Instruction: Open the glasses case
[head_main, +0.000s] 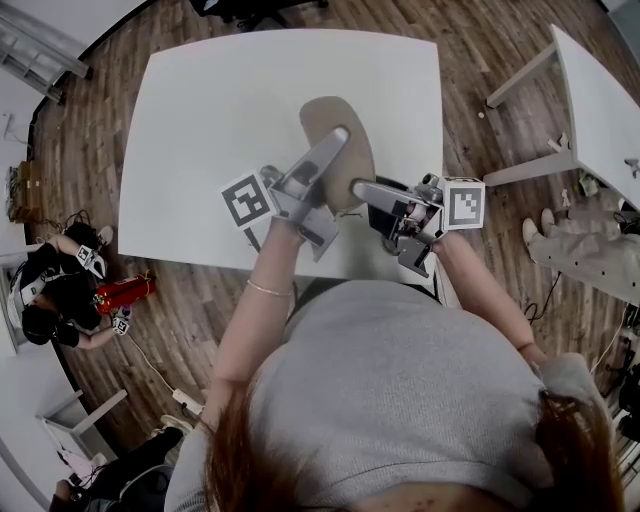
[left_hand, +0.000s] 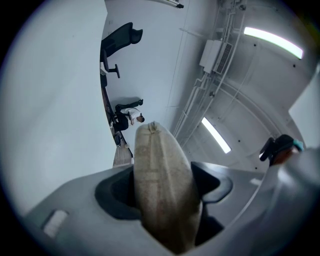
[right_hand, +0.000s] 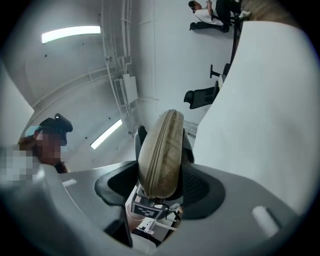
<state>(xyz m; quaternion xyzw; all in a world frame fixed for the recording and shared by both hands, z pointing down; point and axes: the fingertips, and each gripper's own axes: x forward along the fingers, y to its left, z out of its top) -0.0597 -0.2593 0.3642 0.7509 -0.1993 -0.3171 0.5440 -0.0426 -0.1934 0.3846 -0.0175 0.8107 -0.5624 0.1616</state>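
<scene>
Above the white table (head_main: 215, 120), close in front of the person, the glasses case (head_main: 355, 160) is held clear of the tabletop. It is a tan, cloth-covered oval with rounded ends and a softly bulging body. A zip (right_hand: 161, 145) runs along its narrow rim, and the two halves sit together. At the far tip a small fabric tab (left_hand: 151, 127) shows.

From the head view, the case lies with a broad face turned up. Its long axis runs from the person out across the table, leaning slightly to that view's left at the far end. It lies along the line of the left gripper (head_main: 338, 138), whose jaws are clamped on the near part of the case, one on the upper face and one underneath.

The right gripper (head_main: 362, 188) comes in from the case's near right side with its jaws spread wide. The zipped rim sits in the gap between them, and the pads are not pressing on it.
</scene>
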